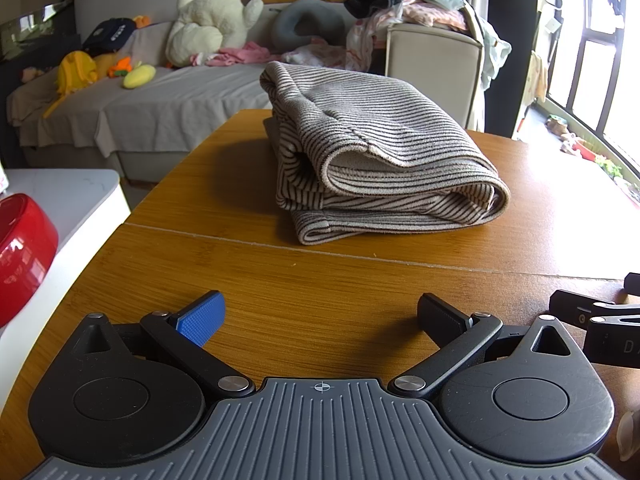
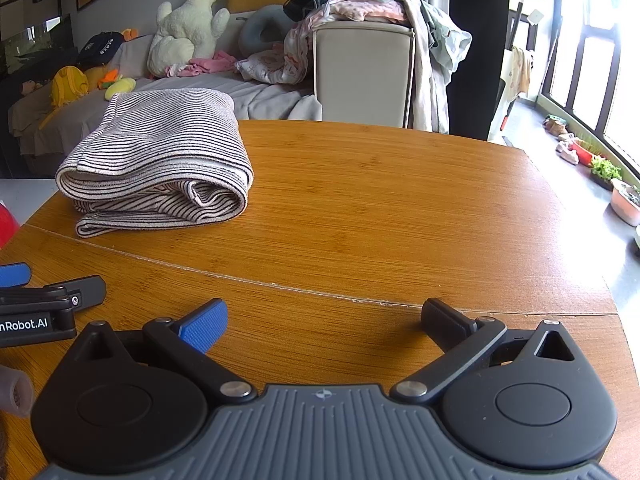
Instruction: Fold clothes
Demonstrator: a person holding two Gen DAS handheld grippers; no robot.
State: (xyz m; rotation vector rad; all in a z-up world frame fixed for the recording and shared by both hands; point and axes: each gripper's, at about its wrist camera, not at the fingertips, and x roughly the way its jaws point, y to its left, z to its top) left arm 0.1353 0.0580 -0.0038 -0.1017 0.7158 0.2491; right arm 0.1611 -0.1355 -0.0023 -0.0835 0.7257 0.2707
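A grey and cream striped garment (image 1: 380, 152) lies folded into a thick bundle on the wooden table (image 1: 280, 280), ahead of my left gripper (image 1: 320, 312). That gripper is open, low over the near table, nothing between its fingers. In the right wrist view the same striped garment (image 2: 160, 160) sits at the far left of the table (image 2: 400, 220). My right gripper (image 2: 324, 316) is open too and holds nothing, well short of the bundle. Each gripper shows at the edge of the other's view: the right gripper (image 1: 596, 320), the left gripper (image 2: 44, 304).
A red bowl (image 1: 22, 256) rests on a white surface left of the table. Behind stand a sofa (image 1: 160, 96) with plush toys and a chair (image 2: 364, 72) heaped with loose clothes (image 2: 360, 4). Windows and floor plants (image 2: 604, 168) are at right.
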